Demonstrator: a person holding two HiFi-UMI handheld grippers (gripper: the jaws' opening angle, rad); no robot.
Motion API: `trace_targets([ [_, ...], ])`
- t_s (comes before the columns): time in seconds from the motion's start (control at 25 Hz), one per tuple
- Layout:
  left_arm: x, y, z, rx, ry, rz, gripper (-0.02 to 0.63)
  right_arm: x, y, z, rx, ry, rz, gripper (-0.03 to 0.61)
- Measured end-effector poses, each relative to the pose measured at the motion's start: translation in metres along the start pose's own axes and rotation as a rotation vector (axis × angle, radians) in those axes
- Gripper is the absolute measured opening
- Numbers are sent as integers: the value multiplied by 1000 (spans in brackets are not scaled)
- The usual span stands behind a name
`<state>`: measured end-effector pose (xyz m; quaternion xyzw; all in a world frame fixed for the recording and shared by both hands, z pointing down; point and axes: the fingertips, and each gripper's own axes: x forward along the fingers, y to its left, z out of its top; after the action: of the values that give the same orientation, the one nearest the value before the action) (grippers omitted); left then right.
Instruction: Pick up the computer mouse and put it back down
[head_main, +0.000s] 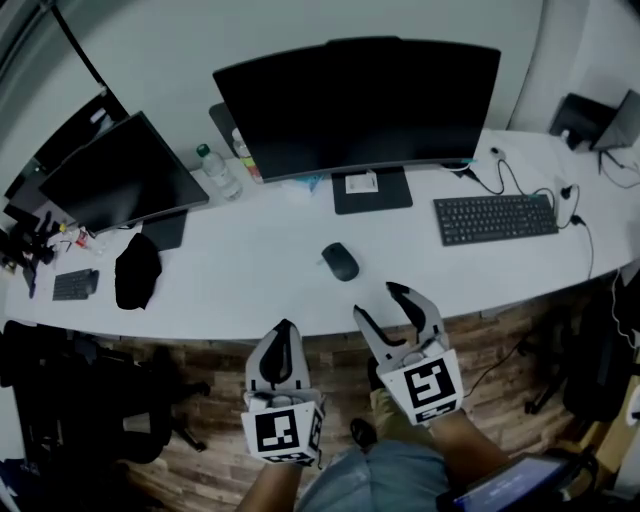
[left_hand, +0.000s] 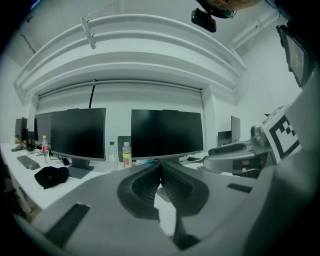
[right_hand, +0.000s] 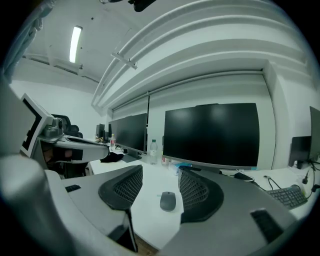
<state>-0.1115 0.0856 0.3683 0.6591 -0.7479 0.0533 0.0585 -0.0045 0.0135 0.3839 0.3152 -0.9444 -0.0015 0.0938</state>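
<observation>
The right hand-held gripper (head_main: 378, 302) has its jaws spread with nothing between the pads. In the right gripper view it (right_hand: 161, 172) looks along them at the computer mouse (right_hand: 168, 201), which lies framed in the gap but well ahead and untouched. The left hand-held gripper (head_main: 285, 326) hangs beside it with its jaws pressed together, empty, its tips (left_hand: 161, 165) meeting. Both sit short of the near edge of the worktop (head_main: 250, 285). The mouse (head_main: 340, 262) rests flat on the bare white surface in front of the large monitor (head_main: 360, 105), with the keyboard (head_main: 495, 217) well off to its right. No cable shows on it, so it probably lifts free without drag. It should be light and rigid, a smooth domed plastic shell that pads could slide off if they close high on the curve. The better hold is likely low across its two long flanks at the widest part, with modest squeeze, kept level so it goes back down flat.
</observation>
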Motion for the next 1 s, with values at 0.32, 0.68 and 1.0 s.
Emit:
trace_targets([
  [0.32,67,7,19,35,12,25,8,55,-41,9,33,-13,37,238],
  [0.68,109,8,60,85,-46,48,8,91,-68,47,25,-93,70,236],
  [1.0,120,17,82,93,-95,99,8,116,-74,75,-7,-155,113,241],
])
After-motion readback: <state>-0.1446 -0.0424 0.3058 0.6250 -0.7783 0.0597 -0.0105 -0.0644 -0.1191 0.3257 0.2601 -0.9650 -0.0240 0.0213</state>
